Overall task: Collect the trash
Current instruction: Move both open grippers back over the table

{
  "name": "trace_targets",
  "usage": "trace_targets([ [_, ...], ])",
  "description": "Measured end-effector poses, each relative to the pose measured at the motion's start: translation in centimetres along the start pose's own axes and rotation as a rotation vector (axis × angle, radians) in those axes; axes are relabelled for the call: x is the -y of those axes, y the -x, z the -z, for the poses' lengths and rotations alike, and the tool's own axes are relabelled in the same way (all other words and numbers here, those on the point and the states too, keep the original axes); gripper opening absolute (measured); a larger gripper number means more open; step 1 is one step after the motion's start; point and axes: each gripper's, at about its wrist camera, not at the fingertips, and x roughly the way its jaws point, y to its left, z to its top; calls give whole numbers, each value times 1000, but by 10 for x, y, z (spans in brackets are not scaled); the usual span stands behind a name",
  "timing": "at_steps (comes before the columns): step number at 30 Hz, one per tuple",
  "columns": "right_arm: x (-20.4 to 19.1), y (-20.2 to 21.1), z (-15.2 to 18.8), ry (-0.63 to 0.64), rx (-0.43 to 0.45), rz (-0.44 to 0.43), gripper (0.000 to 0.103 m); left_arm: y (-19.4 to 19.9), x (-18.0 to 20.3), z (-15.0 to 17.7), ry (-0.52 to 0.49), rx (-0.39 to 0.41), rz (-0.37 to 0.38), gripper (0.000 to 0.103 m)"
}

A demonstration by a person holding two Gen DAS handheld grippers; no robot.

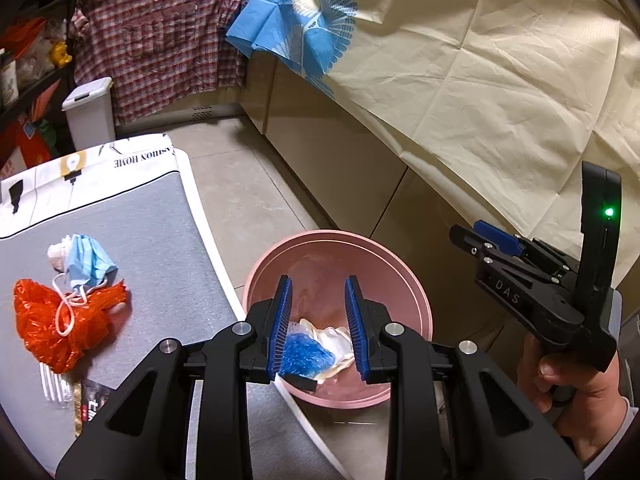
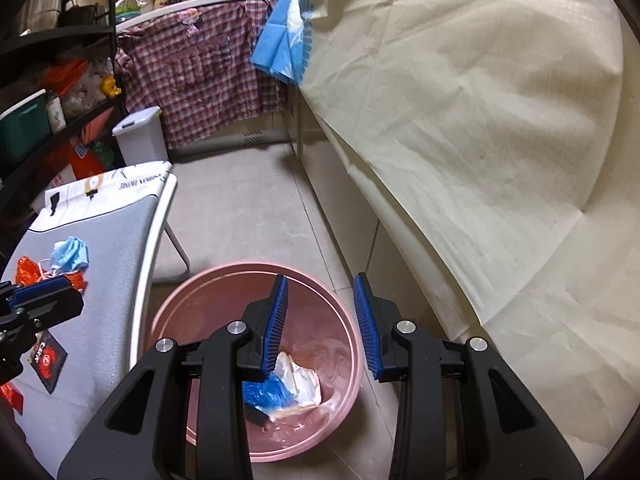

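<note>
My left claw (image 1: 318, 300) hangs over the pink basin (image 1: 416, 280) on the floor, its blue pads parted a little with nothing between them. My right claw (image 2: 322, 300) does likewise above the same basin (image 2: 180, 304), jaws partly apart and empty. From the left camera I see my right claw (image 1: 480, 236) side-on, with "DAS" printed on its black body and a green light glowing on the upright part behind it; my hand (image 1: 576, 392) grips the handle.

In the bottom of the basin lie a crumpled blue wrapper (image 2: 266, 392) and a wad of white paper (image 2: 300, 376), touching each other.

More trash waits on the grey table (image 1: 160, 240) to the left: a blue face mask (image 1: 90, 260) lying across an orange plastic bag (image 1: 48, 320), a clear plastic fork (image 1: 54, 384), and a dark packet (image 2: 48, 360) with red print I cannot read. The white cloth (image 1: 132, 156) at the table's far end reads "HOME", seen upside down.
</note>
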Motion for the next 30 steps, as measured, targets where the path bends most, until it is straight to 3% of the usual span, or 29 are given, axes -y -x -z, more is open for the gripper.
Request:
trace_targets([
  [9, -24, 18, -2, 39, 62, -75, 35, 33, -21, 1, 19, 47, -31, 27],
  [18, -48, 35, -1, 93, 99, -134, 35, 70, -75, 12, 77, 78, -96, 27],
  [25, -62, 44, -3, 82, 120, -234, 20, 97, -132, 22, 151, 105, -165, 27],
  [30, -84, 48, -9, 78, 140, -330, 19, 113, -175, 29, 216, 125, -214, 27],
])
